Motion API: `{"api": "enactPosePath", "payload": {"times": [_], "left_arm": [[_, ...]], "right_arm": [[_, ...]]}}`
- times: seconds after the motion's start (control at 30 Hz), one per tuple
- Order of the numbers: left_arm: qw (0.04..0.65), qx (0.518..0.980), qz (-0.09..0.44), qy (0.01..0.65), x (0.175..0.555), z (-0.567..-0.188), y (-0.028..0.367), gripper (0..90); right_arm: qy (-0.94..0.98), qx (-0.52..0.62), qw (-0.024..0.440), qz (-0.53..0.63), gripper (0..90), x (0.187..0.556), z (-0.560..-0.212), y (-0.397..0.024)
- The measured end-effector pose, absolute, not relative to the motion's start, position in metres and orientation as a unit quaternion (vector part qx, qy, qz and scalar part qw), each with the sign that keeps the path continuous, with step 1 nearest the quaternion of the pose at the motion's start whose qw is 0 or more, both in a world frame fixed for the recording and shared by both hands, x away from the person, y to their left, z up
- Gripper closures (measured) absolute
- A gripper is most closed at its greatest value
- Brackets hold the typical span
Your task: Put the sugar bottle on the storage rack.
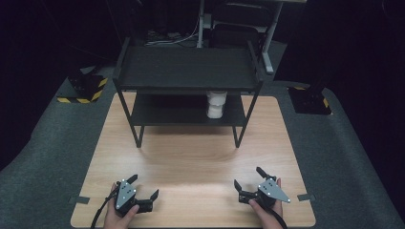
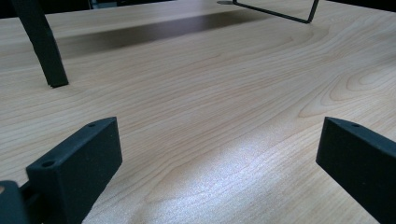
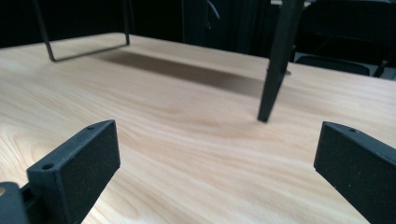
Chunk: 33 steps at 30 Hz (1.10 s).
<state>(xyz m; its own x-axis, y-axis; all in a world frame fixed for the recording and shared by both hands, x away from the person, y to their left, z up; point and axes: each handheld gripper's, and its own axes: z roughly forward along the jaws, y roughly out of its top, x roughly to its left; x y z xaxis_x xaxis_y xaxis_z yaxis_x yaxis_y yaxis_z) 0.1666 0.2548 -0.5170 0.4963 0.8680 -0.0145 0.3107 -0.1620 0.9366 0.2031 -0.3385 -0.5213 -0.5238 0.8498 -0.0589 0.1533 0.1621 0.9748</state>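
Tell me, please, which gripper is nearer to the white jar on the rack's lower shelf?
Right. The right gripper sits slightly right of the white jar, near the table's front edge; the left gripper is farther off to its left.

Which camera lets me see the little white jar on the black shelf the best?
The high view. There the small white jar stands on the lower board of the black two-level shelf rack, partly under the top board. The two gripper views look low across the wooden table, catching the rack's legs, not the jar.
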Motion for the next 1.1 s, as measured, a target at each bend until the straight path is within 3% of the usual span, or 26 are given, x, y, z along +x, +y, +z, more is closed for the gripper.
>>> {"api": "enactPosePath", "payload": {"times": [1.1], "left_arm": [[0.493, 0.714, 0.288, 0.405, 0.165, -0.5171, 0.2528, 0.5]], "right_arm": [[0.723, 0.384, 0.303, 0.487, 0.5, 0.2111, -0.5139, -0.3366]]}}
